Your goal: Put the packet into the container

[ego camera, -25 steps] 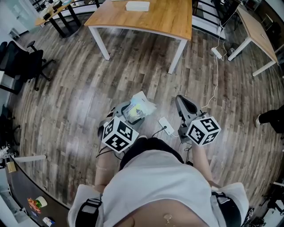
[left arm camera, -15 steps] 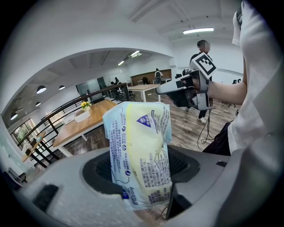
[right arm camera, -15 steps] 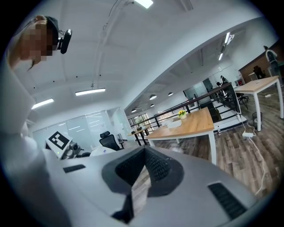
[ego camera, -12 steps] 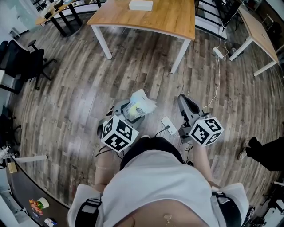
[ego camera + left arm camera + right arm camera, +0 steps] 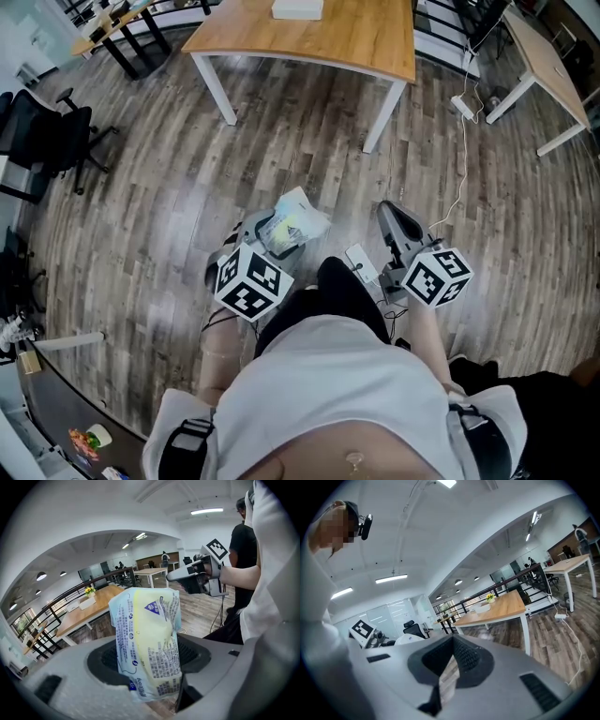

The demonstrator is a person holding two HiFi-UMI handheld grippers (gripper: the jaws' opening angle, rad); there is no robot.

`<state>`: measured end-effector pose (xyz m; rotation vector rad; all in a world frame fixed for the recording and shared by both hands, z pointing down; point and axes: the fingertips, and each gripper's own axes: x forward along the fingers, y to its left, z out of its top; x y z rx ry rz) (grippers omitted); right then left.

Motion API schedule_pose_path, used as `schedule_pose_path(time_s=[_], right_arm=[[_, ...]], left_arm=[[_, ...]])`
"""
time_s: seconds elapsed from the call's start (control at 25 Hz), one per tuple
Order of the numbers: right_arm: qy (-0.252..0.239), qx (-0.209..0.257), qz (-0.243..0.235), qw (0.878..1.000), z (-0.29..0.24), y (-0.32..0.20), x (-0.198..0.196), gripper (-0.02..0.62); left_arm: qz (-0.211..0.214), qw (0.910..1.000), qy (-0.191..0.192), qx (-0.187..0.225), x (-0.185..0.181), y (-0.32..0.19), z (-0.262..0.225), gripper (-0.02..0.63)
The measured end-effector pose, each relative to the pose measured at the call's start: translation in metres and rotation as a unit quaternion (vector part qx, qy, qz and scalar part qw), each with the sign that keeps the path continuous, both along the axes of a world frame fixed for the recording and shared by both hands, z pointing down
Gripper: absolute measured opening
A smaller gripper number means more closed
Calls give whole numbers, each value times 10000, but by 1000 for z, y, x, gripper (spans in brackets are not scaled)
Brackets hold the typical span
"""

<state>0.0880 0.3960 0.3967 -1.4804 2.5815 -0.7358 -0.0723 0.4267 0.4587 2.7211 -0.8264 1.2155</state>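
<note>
Left tool (image 5: 146, 660): clamped on packet (image 5: 149, 630) | right tool (image 5: 452, 641): jaws together, nothing held

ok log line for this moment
left gripper: jaws shut on pale yellow and blue plastic packet | right gripper: jaws shut, empty | packet not yet placed
</note>
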Motion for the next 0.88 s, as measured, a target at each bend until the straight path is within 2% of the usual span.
schedule_pose_path(time_s=[0.28, 0.48, 0.88], right_arm=[[11, 21, -69, 10000, -3, -17, -3, 11], [-200, -21, -57, 9998, 1, -37, 4, 11], [-158, 3, -177, 9997, 4, -113, 25, 11]], left_arm=[[-84, 10000, -4, 13, -6, -12, -3, 285], [-178, 9998, -51, -27, -6, -28, 2, 285], [-284, 9996, -44, -19, 16, -100, 3, 285]])
